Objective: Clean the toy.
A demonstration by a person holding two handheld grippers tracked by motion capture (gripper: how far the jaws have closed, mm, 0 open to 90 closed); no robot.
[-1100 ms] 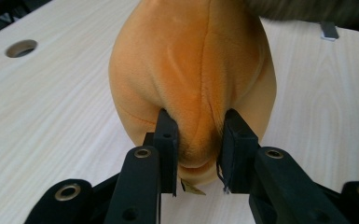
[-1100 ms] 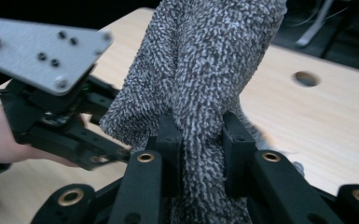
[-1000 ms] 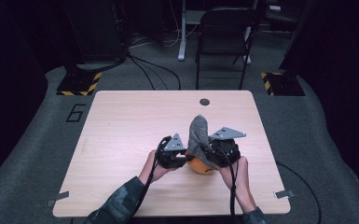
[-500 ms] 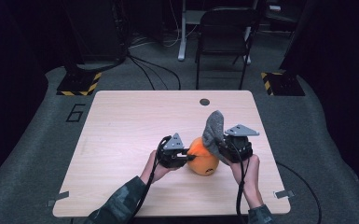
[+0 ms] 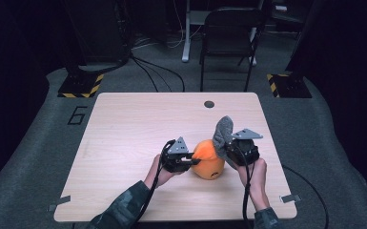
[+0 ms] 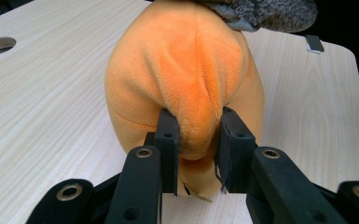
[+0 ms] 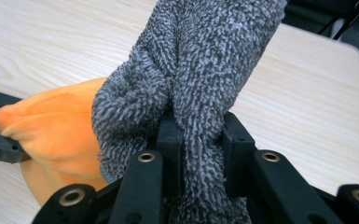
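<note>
The left gripper (image 5: 187,163) pinched the orange plush (image 5: 208,160) at its nine o'clock side while the right gripper (image 5: 230,151), clamped on the grey cloth (image 5: 222,130), sat at three o'clock.

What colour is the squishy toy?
Orange. The plush toy shows best in the left gripper view.

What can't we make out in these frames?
- Orange plush: top cut off by the left gripper view's upper edge; its far side is hidden.
- Grey sock: lower end hidden behind the right tool in the right gripper view.
- Plush base marking: too small in the high view.
</note>
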